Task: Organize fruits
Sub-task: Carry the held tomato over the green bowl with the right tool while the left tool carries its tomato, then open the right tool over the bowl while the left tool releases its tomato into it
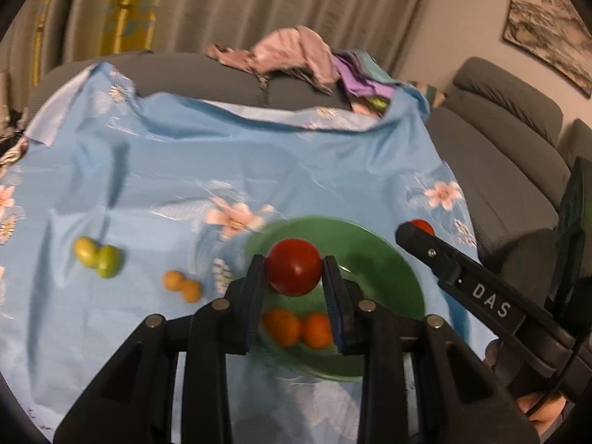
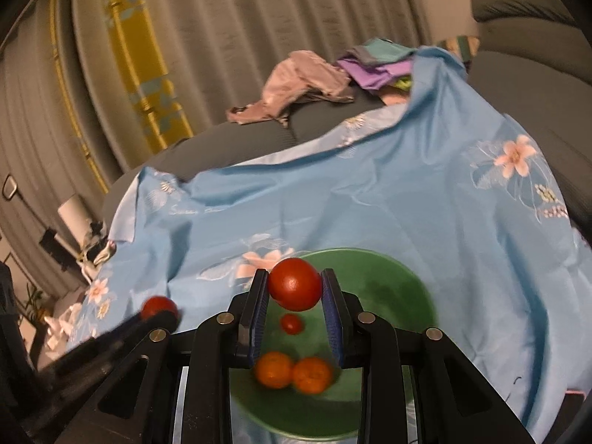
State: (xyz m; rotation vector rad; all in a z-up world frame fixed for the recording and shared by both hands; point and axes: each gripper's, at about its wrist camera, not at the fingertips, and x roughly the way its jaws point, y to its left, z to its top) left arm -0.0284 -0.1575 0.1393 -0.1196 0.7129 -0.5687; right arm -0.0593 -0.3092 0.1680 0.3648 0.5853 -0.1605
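Observation:
In the left wrist view my left gripper (image 1: 294, 259) is shut on a red tomato (image 1: 294, 273), held above the green bowl (image 1: 333, 224). Two oranges (image 1: 298, 327) lie in that bowl. My right gripper (image 1: 411, 231) comes in from the right with a red tomato (image 1: 423, 226) at its tip. In the right wrist view my right gripper (image 2: 295, 272) is shut on its red tomato (image 2: 295, 285) over the green bowl (image 2: 407, 270), which holds two oranges (image 2: 292, 372) and a small red tomato (image 2: 291, 323). The left gripper (image 2: 162, 316) shows at the left with its tomato (image 2: 159, 306).
The bowl sits on a light blue flowered cloth (image 1: 259, 155) spread over a grey sofa (image 1: 492, 170). Two green fruits (image 1: 98, 257) and two small yellow fruits (image 1: 183, 285) lie on the cloth left of the bowl. Crumpled clothes (image 1: 296, 57) lie at the back.

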